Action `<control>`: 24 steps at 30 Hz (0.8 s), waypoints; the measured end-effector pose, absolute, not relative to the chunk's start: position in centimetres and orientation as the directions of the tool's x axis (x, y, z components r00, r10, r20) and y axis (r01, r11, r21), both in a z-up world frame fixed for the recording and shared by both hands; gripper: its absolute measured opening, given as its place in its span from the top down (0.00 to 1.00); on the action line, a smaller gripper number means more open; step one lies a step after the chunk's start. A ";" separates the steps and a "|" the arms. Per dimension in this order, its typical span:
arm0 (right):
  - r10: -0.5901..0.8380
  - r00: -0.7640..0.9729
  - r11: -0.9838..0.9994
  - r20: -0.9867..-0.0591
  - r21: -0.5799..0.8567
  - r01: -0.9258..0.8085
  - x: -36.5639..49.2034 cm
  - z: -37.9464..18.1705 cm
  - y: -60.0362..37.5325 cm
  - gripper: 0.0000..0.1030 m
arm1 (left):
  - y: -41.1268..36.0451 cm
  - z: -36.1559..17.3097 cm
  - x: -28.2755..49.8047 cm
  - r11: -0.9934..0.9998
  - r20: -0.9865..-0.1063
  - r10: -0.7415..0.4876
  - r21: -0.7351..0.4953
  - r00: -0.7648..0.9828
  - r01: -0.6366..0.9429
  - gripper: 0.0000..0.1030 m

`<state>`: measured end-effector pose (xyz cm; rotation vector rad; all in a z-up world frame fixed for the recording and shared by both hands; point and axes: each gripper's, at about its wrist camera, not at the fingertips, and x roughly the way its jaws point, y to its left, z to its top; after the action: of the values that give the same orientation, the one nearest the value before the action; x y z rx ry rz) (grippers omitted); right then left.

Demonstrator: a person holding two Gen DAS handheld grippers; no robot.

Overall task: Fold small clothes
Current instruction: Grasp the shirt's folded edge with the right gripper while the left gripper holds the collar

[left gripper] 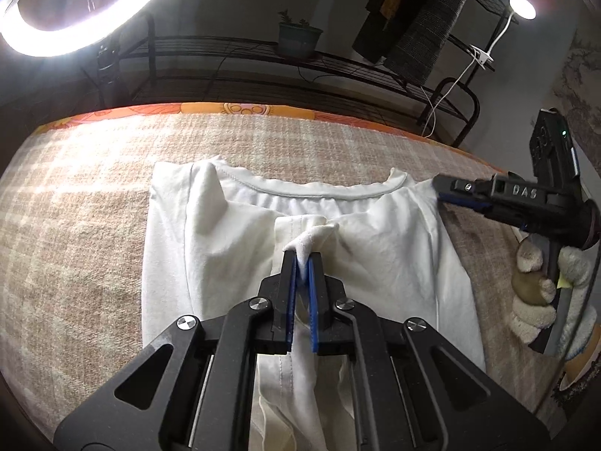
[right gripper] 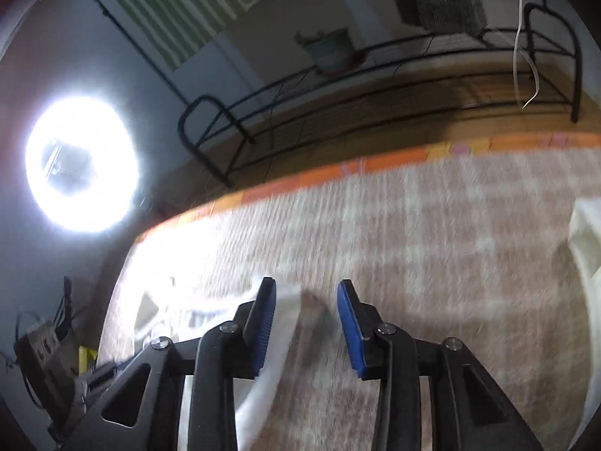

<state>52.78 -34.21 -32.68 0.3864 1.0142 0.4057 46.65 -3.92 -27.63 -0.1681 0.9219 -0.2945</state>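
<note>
A white T-shirt lies on a checked beige blanket, its collar toward the far edge and both sides folded inward. My left gripper is shut on a bunched fold of the shirt near its middle. My right gripper is open and empty, low over the blanket. In the left wrist view the right gripper shows at the shirt's right shoulder, held by a gloved hand. The right wrist view is blurred; the white shirt lies under its left finger, and more white cloth sits at the right edge.
The blanket ends at an orange patterned border on the far side. Behind it stands a black wire rack with a potted plant. A ring light glares at the upper left. A small lamp is at the upper right.
</note>
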 end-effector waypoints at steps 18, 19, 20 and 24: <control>0.491 0.492 0.868 -0.719 0.455 -0.201 51.9 -31.5 -34.6 0.65 | 8.0 -26.5 50.0 0.950 -0.780 -0.285 -0.307 0.558 0.057 0.79; 0.497 0.476 0.864 -0.726 0.462 -0.198 51.9 -32.0 -34.7 0.64 | 7.6 -27.2 50.5 0.953 -0.789 -0.281 -0.297 0.546 0.062 0.79; 0.500 0.466 0.863 -0.730 0.466 -0.196 51.8 -32.4 -34.6 0.64 | 7.0 -27.7 51.0 0.956 -0.798 -0.281 -0.284 0.533 0.078 0.79; 0.528 0.439 0.847 -0.727 0.488 -0.211 52.1 -33.3 -33.9 0.64 | 4.1 -28.9 52.4 0.971 -0.820 -0.239 -0.197 0.520 0.135 0.79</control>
<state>52.09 -33.88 -33.35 0.3501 1.0197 0.4708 52.45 4.05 -28.91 -0.1139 0.9993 -0.2246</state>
